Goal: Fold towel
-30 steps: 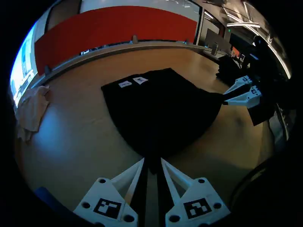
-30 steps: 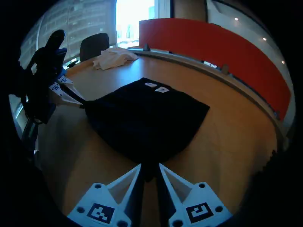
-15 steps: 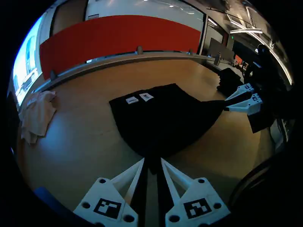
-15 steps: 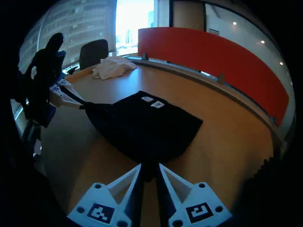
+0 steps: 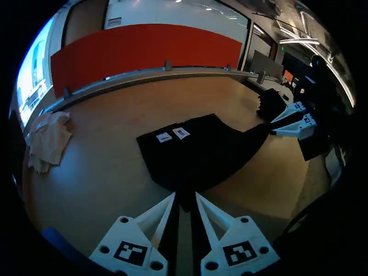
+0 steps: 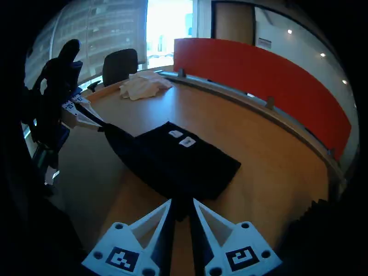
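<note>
**Near Edge of Towel Raised Further Off Table**

Both grippers had lifted and drawn back since the earlier frames. The black towel [image 5: 202,147] therefore looked smaller and sat farther off in each view, and its held corners stretched out longer.

1. Left gripper [image 5: 185,195]: the fingers were clenched on one near corner of the towel, with dark cloth pinched between the tips.
2. Right gripper [image 6: 182,200]: the fingers were likewise clamped on the other near corner. In the left gripper view this gripper stood off to the right, and a taut tongue of cloth ran up to its tips.
3. Towel: the far part lay flat on the wooden table [image 5: 101,156], and the near edge hung raised between the two grippers. Two white labels [image 5: 181,133] faced upward near the far edge.

Surroundings:
- A pale crumpled cloth [image 5: 46,140] lay on the table, well apart from the towel.
- A red partition [image 5: 147,46] ran along the table's far rim.
- A dark chair [image 6: 118,64] stood by the window.
- A dark heap [image 5: 270,103], whose kind could not be made out, sat near the right gripper.
</note>
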`<control>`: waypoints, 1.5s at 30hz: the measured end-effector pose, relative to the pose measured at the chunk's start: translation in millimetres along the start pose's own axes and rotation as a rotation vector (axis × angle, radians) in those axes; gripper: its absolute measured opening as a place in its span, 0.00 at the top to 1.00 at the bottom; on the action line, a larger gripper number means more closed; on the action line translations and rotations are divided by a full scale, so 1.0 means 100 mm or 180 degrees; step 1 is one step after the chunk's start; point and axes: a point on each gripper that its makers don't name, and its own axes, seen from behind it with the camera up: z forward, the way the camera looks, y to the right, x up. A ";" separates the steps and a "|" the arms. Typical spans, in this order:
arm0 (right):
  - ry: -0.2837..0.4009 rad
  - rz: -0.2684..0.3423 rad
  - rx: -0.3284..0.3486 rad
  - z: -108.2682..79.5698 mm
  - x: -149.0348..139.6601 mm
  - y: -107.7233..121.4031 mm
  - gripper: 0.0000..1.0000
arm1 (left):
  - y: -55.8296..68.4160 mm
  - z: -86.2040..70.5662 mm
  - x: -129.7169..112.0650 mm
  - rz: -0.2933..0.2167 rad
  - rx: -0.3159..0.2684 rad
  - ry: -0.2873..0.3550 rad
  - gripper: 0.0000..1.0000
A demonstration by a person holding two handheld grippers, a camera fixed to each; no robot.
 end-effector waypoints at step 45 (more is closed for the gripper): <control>-0.0214 0.0015 0.0213 -0.26 -0.09 -0.24 0.82 | 0.20 -0.26 -0.07 -0.0127 -0.0102 -0.0123 0.86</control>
